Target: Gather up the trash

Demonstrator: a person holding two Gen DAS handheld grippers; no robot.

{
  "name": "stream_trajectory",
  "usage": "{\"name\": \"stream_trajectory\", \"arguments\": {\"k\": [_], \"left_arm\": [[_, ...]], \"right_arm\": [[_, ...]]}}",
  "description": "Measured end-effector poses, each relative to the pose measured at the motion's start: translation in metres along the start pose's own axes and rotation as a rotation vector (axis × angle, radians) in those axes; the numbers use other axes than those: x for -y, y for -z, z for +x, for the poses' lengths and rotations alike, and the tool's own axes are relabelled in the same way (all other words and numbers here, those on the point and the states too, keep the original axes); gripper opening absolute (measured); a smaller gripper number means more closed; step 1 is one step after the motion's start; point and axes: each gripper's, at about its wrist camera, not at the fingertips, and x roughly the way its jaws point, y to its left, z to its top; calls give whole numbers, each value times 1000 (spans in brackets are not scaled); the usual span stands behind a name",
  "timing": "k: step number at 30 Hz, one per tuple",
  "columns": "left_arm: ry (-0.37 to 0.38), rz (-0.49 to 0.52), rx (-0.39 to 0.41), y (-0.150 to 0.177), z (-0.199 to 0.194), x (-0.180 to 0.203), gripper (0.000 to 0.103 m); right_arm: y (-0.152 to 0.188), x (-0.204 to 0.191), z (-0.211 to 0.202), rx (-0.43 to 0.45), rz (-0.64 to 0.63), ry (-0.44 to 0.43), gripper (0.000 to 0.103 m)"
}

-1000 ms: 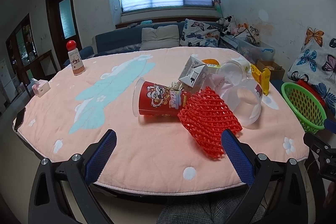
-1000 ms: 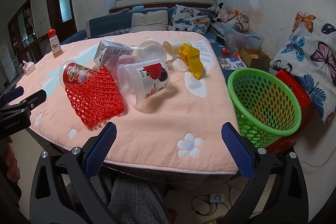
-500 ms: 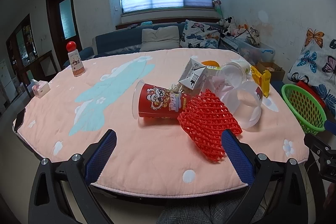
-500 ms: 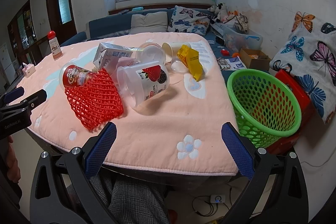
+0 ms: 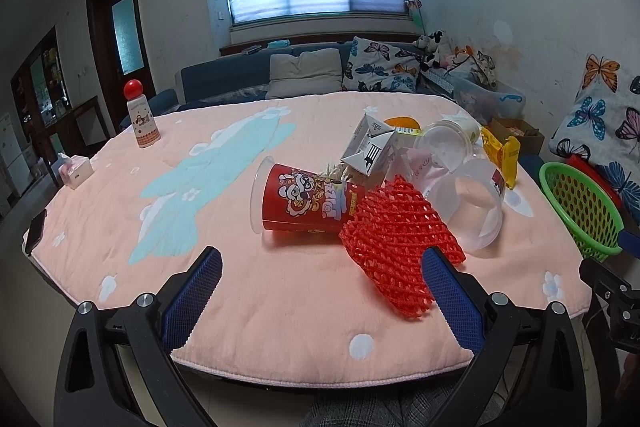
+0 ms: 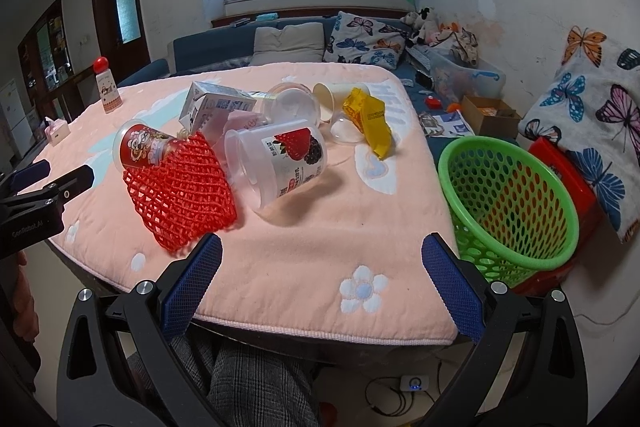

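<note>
While both grippers hung at the near edge of the surface (image 6: 288,267), neither touched any trash. The left gripper (image 5: 320,291) had its 2 blue pads spread wide with nothing between them, and the right gripper (image 6: 320,279) was spread just as wide and likewise bare.

From the left wrist view, a red cup (image 5: 308,203) lay on its side at 12 o'clock of the gripper, its mouth pointing to 9 o'clock. A red net (image 5: 396,239) overlapped the cup's base end and stretched toward 1 o'clock, its near corner just behind the right pad. Behind them at 1 o'clock sat a tilted carton (image 5: 370,147), and a clear tub (image 5: 472,211) lay on its side touching the net. A yellow wrapper (image 5: 502,157) sat farther off at 2 o'clock.

From the right wrist view, the net (image 6: 180,187) lay at 11 o'clock, the tub (image 6: 276,159) with a strawberry label beside it at 12 o'clock, and the wrapper (image 6: 370,123) beyond at 1 o'clock. A green basket (image 6: 508,203) stood off the surface's edge at 2 o'clock, holding nothing that could be seen. A red-capped bottle (image 6: 107,87) stood upright at the far 10 o'clock, well apart from the trash. Plaid trousers (image 6: 256,387) showed below the surface.
</note>
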Motion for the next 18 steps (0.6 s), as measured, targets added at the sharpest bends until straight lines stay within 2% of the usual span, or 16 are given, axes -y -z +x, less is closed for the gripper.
{"name": "stream_trajectory", "arguments": {"k": [18], "left_arm": [[-5,-24,-47,-10,28,-10,97]], "right_arm": [[-17,-1,31,-36,-2,-57,98]]}}
